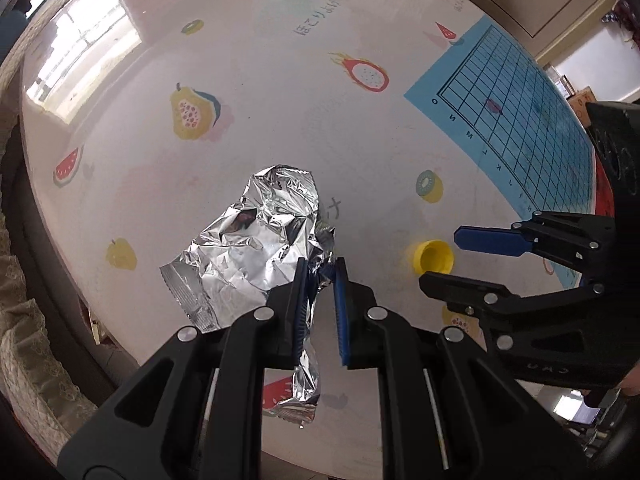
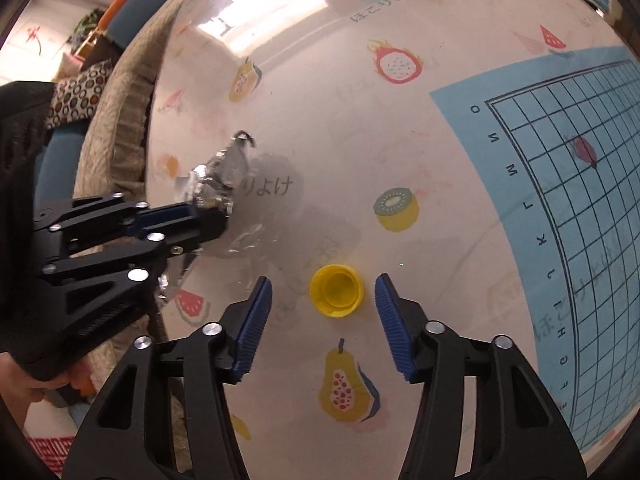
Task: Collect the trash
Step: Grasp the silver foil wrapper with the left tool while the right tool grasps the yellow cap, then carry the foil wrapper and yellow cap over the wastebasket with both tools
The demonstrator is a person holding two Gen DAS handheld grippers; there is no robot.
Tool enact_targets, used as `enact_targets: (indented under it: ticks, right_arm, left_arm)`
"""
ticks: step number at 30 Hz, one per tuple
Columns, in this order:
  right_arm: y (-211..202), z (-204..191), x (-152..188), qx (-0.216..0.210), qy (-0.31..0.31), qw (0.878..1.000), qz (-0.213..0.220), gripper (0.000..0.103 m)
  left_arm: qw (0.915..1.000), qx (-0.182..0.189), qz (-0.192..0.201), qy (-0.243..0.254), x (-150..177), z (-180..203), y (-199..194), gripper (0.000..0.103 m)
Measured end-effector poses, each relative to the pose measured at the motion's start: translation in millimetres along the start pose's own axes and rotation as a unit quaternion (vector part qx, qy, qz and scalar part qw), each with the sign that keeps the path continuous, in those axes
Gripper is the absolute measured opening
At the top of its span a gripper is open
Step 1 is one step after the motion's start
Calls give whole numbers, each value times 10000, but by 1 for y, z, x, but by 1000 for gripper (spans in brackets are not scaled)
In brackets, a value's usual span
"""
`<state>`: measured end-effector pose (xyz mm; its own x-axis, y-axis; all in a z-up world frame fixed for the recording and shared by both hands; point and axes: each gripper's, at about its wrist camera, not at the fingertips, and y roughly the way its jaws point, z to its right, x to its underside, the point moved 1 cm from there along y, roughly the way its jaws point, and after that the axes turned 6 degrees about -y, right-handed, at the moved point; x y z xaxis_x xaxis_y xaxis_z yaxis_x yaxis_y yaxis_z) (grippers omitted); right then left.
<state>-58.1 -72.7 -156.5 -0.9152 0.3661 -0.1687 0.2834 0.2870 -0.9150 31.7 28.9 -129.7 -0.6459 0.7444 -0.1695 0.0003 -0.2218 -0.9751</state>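
A crumpled silver foil wrapper (image 1: 248, 240) hangs over the fruit-print table (image 1: 280, 100), with my left gripper (image 1: 320, 264) shut on its twisted end. In the right wrist view the same wrapper (image 2: 224, 172) sticks out past the left gripper (image 2: 218, 220) at the left. A yellow bottle cap (image 2: 337, 290) lies open side up on the table, between the blue pads of my right gripper (image 2: 324, 284). The jaws stand open, with a gap on each side of the cap. The left wrist view shows the cap (image 1: 434, 262) with the right gripper (image 1: 440, 258) around it from the right.
A blue grid mat (image 2: 580, 200) with letters along its edge covers the right part of the table. The table's rounded edge runs along the left, with a beige woven cover (image 2: 120, 120) beyond it. A hand (image 2: 36, 388) holds the left gripper's handle.
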Motion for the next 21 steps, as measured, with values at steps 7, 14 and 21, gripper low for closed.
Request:
enact_targets:
  ticks: [7, 14, 21]
  right_arm:
    - [12, -15, -5, 401, -596, 9973, -153, 31]
    - [10, -12, -17, 526, -639, 9962, -257, 13]
    - [-10, -36, -44, 333, -796, 9962, -82, 13]
  left_arm:
    - [9988, 19, 39, -488, 18, -10, 1, 11]
    - [9969, 90, 156, -771, 30, -28, -13, 11]
    - [9941, 111, 387, -1011, 30, -62, -40, 11]
